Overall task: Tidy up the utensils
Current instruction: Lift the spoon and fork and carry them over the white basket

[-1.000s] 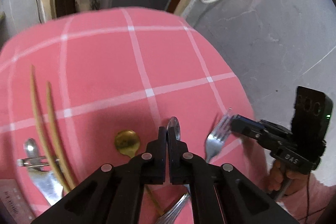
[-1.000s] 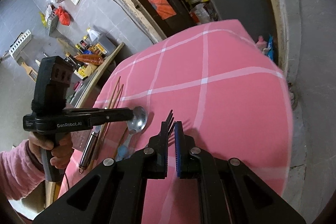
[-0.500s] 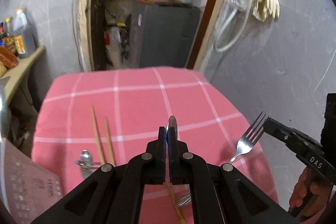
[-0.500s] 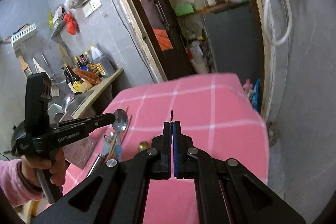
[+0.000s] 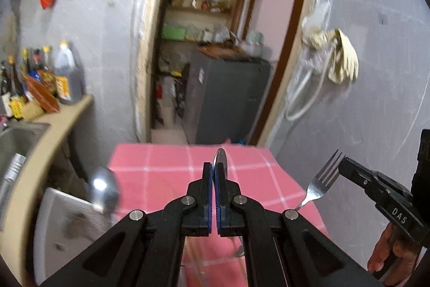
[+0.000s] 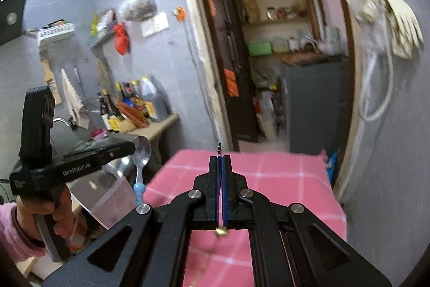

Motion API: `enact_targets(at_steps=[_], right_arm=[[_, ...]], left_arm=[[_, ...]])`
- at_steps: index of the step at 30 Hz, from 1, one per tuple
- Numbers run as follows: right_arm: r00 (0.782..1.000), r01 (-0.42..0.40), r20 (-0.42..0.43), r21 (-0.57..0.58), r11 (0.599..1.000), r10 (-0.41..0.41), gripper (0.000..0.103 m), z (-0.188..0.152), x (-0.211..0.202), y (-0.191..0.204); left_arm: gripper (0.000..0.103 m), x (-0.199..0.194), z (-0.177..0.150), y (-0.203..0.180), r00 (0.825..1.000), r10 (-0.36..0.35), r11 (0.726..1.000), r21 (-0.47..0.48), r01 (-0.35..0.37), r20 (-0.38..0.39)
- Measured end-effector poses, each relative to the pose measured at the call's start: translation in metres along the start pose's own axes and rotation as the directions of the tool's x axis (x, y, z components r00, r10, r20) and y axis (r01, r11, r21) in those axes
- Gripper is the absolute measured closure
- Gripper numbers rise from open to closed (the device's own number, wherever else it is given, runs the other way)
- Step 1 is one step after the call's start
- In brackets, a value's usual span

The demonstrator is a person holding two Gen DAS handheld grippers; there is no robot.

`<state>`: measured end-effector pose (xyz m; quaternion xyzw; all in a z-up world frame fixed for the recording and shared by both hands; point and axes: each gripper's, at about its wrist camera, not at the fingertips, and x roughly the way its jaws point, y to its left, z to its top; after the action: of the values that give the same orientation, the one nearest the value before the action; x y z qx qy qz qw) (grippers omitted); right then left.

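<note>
Between the left gripper's (image 5: 214, 174) clenched jaws sits the spoon (image 6: 142, 149), bowl projecting just past the tips, held clear above the bench (image 5: 166, 166). The right gripper (image 6: 221, 166) jaws are likewise clenched on the fork (image 5: 321, 179), tines forward. Both utensils are lifted but not yet stowed; no holder can be identified. A gold item (image 6: 221, 231) lies below the right jaws, so sorting appears to remain. Legible markings: "GenRobot.AI" on the left gripper body, "DAS" on the right.
</note>
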<state>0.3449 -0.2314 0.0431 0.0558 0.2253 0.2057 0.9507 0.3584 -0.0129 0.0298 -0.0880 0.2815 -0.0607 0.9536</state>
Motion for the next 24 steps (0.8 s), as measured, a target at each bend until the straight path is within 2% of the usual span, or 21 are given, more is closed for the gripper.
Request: enact_targets(at_steps=[3,6,11,15,19,24], right_arm=[[0.999,-0.045,0.027,-0.036,0.998,0.046,0.101,0.018,0.003,0.03],[0.995,-0.093,0.038,-0.079,0.992,0.096,0.101,0.031,0.012,0.063],[0.987,-0.157,0.006,-0.165,0.974,0.161,0.101,0.033,0.035,0.117],[0.985,-0.175,-0.049,-0.246,0.954,0.168,0.101,0.023,0.056,0.151],[0.98,-0.187,-0.128,-0.307,0.933,0.155,0.101,0.007,0.073,0.173],[0.967,-0.215,-0.197,-0.295,0.931,0.161,0.101,-0.006,0.088,0.18]], left_arm=[[0.101,-0.025,0.019,0.021,0.998,0.049,0.999,-0.011,-0.048,0.046],[0.101,-0.056,0.033,0.047,0.987,0.12,0.993,-0.009,-0.119,0.108],[0.101,-0.082,0.035,0.081,0.958,0.235,0.971,-0.002,-0.238,0.166],[0.101,-0.082,0.02,0.098,0.931,0.31,0.947,0.018,-0.319,0.195],[0.101,-0.074,-0.001,0.105,0.921,0.327,0.938,0.044,-0.343,0.214],[0.101,-0.061,-0.024,0.111,0.926,0.319,0.943,0.034,-0.332,0.202]])
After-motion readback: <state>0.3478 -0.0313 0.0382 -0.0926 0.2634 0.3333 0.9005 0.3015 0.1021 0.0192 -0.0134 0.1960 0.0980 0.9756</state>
